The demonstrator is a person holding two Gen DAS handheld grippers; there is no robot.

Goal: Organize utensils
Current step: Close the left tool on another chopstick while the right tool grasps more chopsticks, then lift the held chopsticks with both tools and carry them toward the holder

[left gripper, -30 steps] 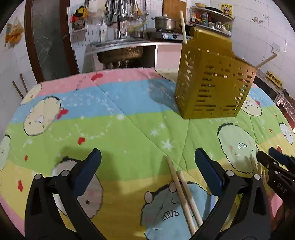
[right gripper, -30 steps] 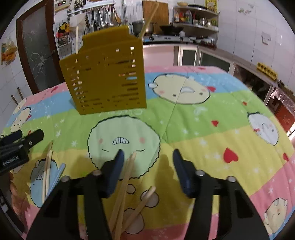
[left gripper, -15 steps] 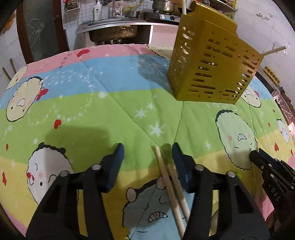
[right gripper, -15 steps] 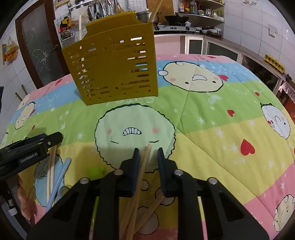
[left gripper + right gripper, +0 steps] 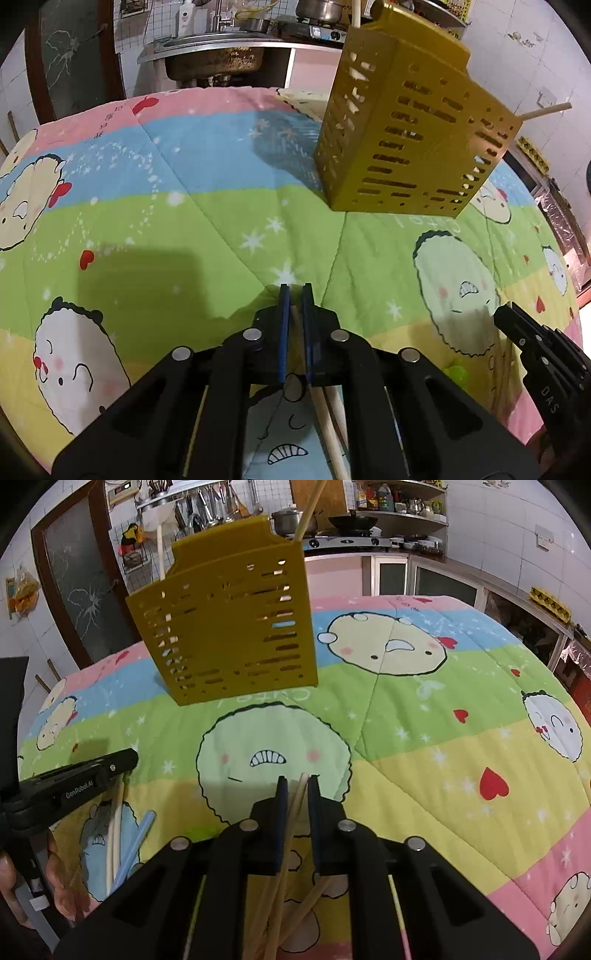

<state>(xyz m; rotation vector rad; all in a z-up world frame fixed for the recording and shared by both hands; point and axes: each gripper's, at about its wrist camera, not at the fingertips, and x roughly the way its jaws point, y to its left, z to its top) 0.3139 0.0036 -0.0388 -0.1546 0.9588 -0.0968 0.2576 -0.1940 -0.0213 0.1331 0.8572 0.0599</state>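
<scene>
Both claws gripping chopsticks: left claw (image 5: 294, 295) one chopstick (image 5: 330, 435), right claw (image 5: 296, 786) one chopstick (image 5: 295, 812). Next: lifting, dropping into yellow basket (image 5: 229, 627).

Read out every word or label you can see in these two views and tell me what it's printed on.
"GenRobot.AI": white lettering on the side of the left gripper, seen from the right wrist.
"DAS": white lettering on the right gripper, seen from the left wrist.
Letters printed on the quilt by the yellow utensil holder: too distorted to read.
Bottle labels on the kitchen shelf: too small to read.
</scene>
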